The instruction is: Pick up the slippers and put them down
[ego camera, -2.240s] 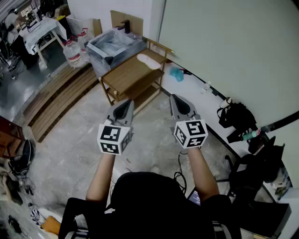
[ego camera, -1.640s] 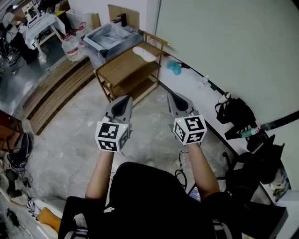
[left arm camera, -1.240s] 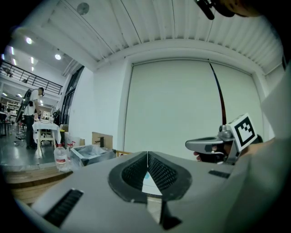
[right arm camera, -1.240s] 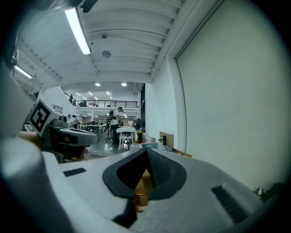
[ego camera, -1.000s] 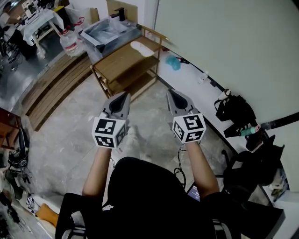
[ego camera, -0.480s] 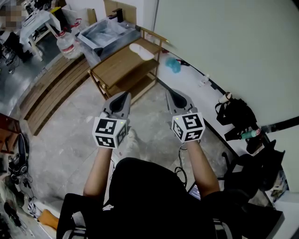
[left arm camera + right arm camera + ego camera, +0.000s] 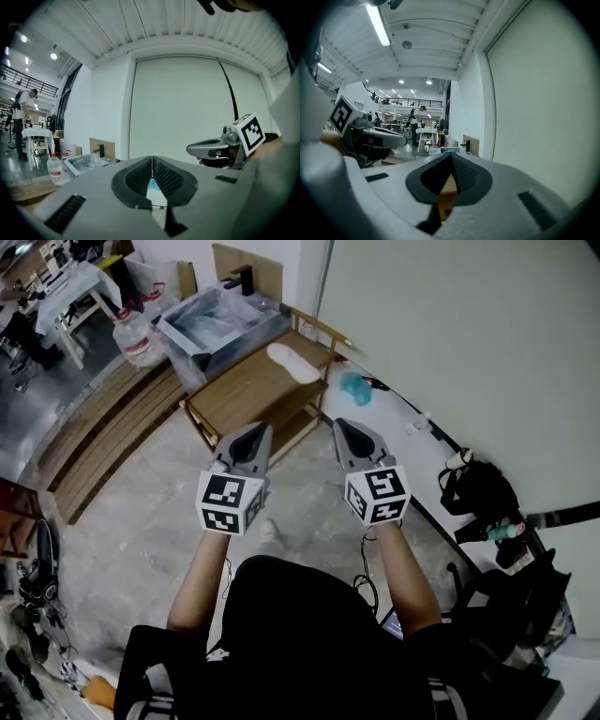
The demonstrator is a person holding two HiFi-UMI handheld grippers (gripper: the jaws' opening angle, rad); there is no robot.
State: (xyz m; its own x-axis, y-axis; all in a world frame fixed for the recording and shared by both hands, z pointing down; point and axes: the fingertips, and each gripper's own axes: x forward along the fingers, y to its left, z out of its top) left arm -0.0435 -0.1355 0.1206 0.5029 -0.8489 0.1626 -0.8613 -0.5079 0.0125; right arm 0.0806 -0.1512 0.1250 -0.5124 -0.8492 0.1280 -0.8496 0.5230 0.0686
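— How are the jaws set?

— Both pairs are shut, pads pressed together, and nothing is held. The left gripper [image 7: 253,434] and the right gripper [image 7: 344,427] are carried side by side and pointed nearly level.

— And where is the thing to be picked up?

— One pale slipper [image 7: 292,362] is seen well ahead of both sets of tips. It is laid flat on the top board of a wooden rack [image 7: 234,395], towards the far end, and is touched by neither gripper.

— Only one?

— A small blue thing [image 7: 354,387] is seen on the floor ahead of the right jaws, just past the rack. It may be the second slipper, but it is too small for that to be settled.

— What is asked of the approach, then?

— The reach is judged to be barely begun, so the gap has to be closed first. The jaws should be opened wide before the slipper is reached, not once they are at it. The tips should be tilted down and brought in over the rack's near edge, so that one jaw is slid under the sole and the other is closed from above. The grip is best taken near the middle, so that the slipper is not left dangling.
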